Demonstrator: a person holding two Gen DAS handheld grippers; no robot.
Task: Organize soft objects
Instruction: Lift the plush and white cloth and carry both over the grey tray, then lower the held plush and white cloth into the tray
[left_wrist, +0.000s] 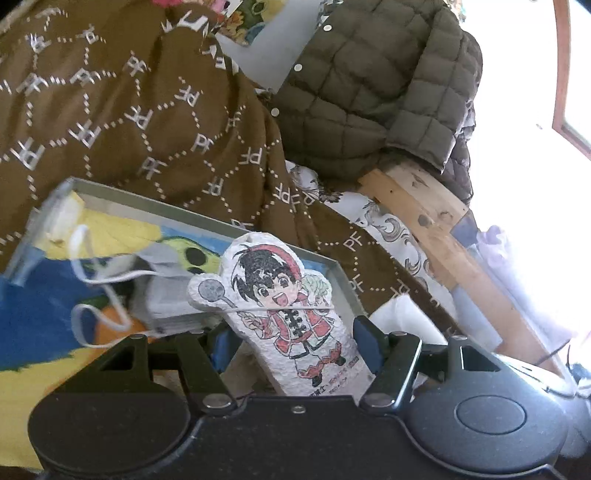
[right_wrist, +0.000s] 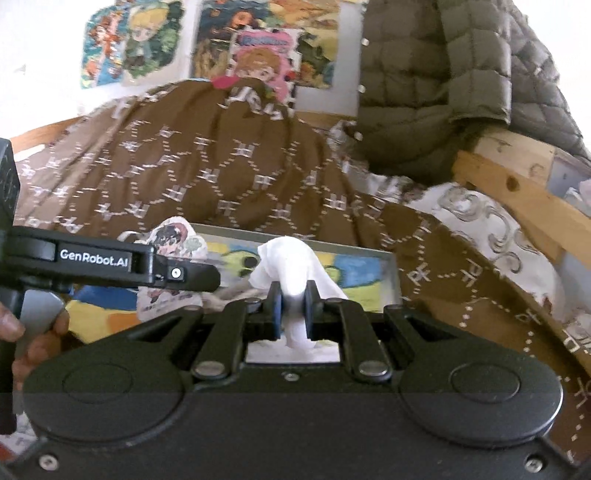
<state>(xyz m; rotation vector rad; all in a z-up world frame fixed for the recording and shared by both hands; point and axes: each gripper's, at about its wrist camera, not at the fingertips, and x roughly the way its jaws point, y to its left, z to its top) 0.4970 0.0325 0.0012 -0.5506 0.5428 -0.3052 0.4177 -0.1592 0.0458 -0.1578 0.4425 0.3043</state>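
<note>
Progress looks partial to us: both hands carry something and a few soft items already lie in the shallow box (left_wrist: 334, 264) on the brown patterned blanket (left_wrist: 122, 122). In the left wrist view we see a grey face mask (left_wrist: 162, 266) with white ear loops and a folded grey cloth lying on the box's colourful bottom. The left gripper (left_wrist: 295, 343) has its jaws wide but closed on the flat foam figure (left_wrist: 284, 295), printed with a cartoon cook in red, which stands between the pads near the box's right rim. The right gripper (right_wrist: 292, 310) is pinched tight on a white tissue-like cloth (right_wrist: 291, 258), held up in front of the box. We judge that these two pieces remain to be placed. An olive quilted jacket (left_wrist: 373, 81) drapes over the wooden bed frame (left_wrist: 436, 221) behind, not yet tidied.
</note>
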